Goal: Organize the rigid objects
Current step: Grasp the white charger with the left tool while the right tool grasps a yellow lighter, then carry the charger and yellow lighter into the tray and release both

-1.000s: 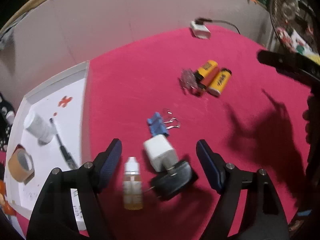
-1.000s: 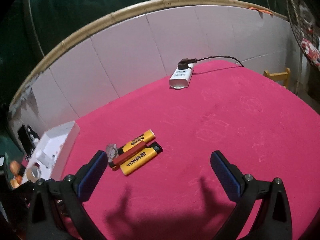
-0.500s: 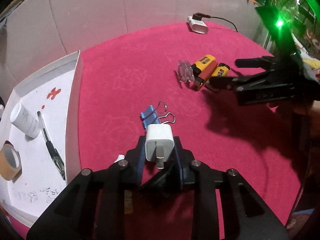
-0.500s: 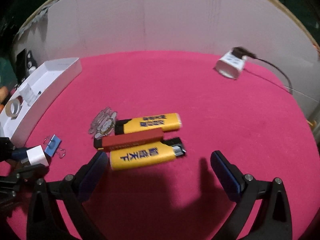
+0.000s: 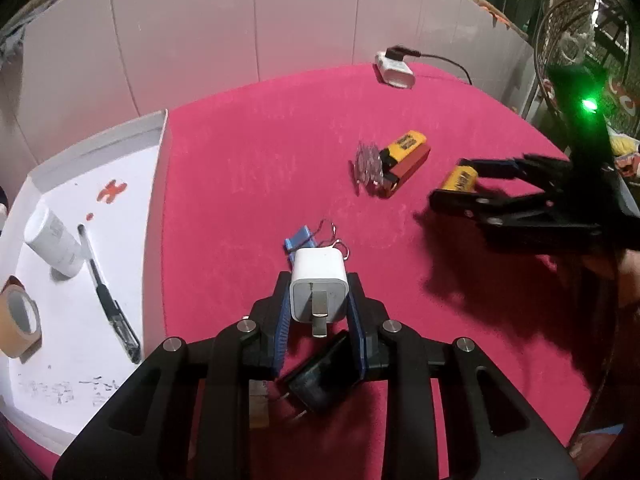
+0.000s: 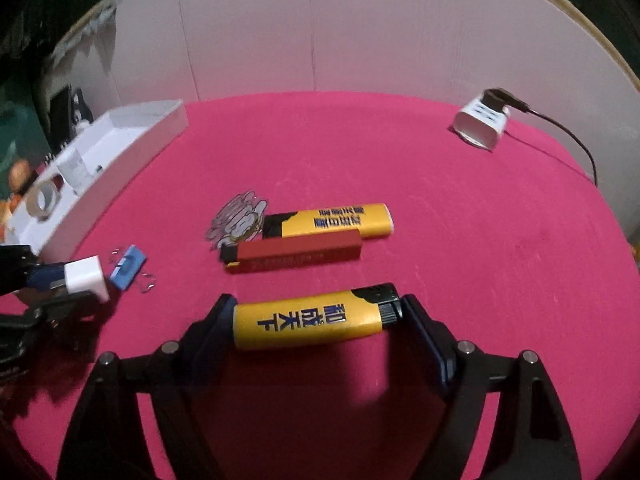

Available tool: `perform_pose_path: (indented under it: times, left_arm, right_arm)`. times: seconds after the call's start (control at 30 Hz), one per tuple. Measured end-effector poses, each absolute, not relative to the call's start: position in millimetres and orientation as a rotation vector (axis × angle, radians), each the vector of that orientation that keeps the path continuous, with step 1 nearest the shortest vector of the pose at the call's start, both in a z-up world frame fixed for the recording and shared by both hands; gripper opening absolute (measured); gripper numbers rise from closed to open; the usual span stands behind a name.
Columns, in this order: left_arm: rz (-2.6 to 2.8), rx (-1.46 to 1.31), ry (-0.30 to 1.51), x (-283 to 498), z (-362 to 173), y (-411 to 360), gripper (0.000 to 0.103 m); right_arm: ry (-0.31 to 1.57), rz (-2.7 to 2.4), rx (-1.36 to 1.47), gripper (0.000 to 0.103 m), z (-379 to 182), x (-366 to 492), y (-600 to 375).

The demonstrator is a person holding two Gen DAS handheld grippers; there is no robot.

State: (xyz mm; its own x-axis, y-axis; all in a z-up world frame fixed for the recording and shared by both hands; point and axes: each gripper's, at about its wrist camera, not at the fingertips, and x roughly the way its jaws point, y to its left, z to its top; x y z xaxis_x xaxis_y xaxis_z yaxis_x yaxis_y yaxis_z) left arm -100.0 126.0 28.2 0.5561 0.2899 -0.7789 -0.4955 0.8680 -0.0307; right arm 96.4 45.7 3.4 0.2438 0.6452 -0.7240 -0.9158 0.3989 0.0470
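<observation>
My left gripper (image 5: 318, 280) is shut on a white charger plug (image 5: 319, 294), gripped by its sides with the prongs facing the camera, just above the red cloth. A yellow lighter (image 6: 308, 324) lies lengthwise between the fingers of my right gripper (image 6: 316, 308). The jaws are closing, and the pads touch both of its ends. The left wrist view shows that right gripper (image 5: 452, 182) at the right with the lighter (image 5: 460, 178) in it. A second yellow lighter (image 6: 336, 220) and a red lighter (image 6: 296, 254) lie side by side just beyond.
A white tray (image 5: 160, 168) at the left holds a tape roll (image 5: 18, 320), a pen (image 5: 106, 292) and a white bottle (image 5: 54, 244). A blue binder clip (image 5: 300, 238), a black plug (image 5: 320, 380) and a clear trinket (image 6: 238, 220) lie on the cloth. A power strip (image 6: 482, 124) sits at the far edge.
The left jaws shut on the white plug and lifted it slightly. The right gripper rolled, came down over the near yellow lighter and narrowed on it. That lighter now sits apart from the other two.
</observation>
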Motion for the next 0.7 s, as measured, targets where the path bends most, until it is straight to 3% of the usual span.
perform_pose_path:
  times: [0.27,0.7]
  left_arm:
    - [0.488,-0.244,0.797,-109,54,114,0.025]
    - [0.522,-0.239,0.683,-135,86,103,0.025]
  right_arm:
    - [0.647,1.126,-0.187,0.082,53,86,2]
    - [0.546,1.229,-0.102,0.082,84,46,11]
